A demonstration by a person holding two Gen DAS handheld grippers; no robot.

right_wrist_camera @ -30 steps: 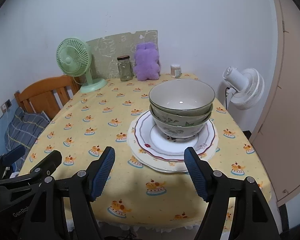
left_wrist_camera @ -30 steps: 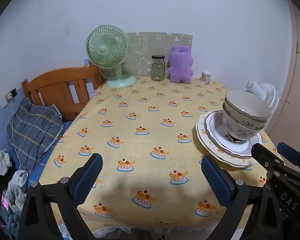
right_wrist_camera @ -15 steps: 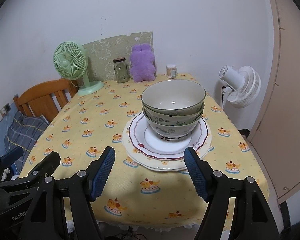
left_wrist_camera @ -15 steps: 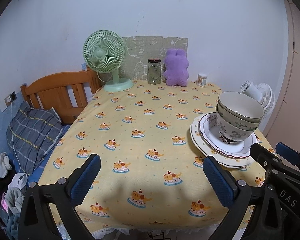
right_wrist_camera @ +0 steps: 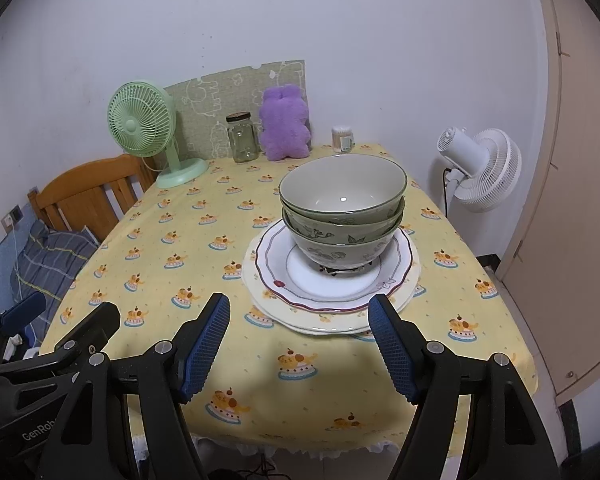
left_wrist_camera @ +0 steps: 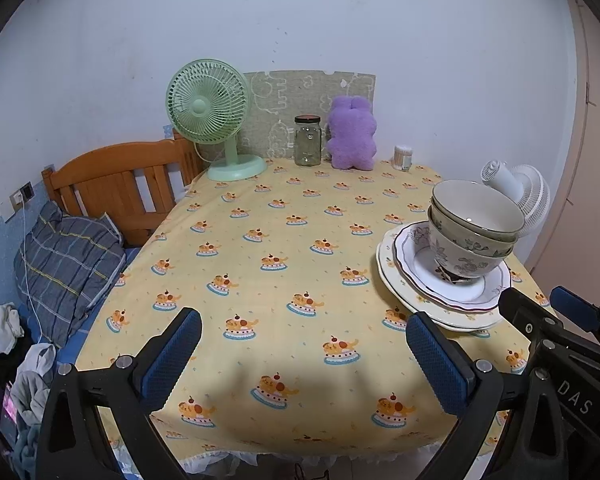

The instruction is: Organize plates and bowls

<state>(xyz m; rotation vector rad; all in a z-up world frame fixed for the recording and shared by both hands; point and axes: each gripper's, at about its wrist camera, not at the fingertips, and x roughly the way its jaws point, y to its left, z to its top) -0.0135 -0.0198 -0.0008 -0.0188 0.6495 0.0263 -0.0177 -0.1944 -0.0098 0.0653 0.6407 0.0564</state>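
Right wrist view: your right gripper (right_wrist_camera: 300, 342) hangs over the near edge of the tabletop (right_wrist_camera: 172, 240), its blue-padded fingers (right_wrist_camera: 204, 346) spread wide with nothing between them. Straight ahead of those fingers sit the two stacked plates (right_wrist_camera: 328, 284), a white scalloped one on a cream one, and nested upright on top are the two bowls (right_wrist_camera: 342, 216), green-rimmed with a leaf pattern. The stack stands on the right half of the yellow cloth, near you and clear of the fingers.

From the left wrist, your left gripper (left_wrist_camera: 300, 364) is also held wide and empty, aimed at bare cloth, with the plates and bowls off to its right. At the far edge stand a green fan (left_wrist_camera: 210, 116), a glass jar (left_wrist_camera: 308, 141) and a purple plush toy (left_wrist_camera: 352, 133).
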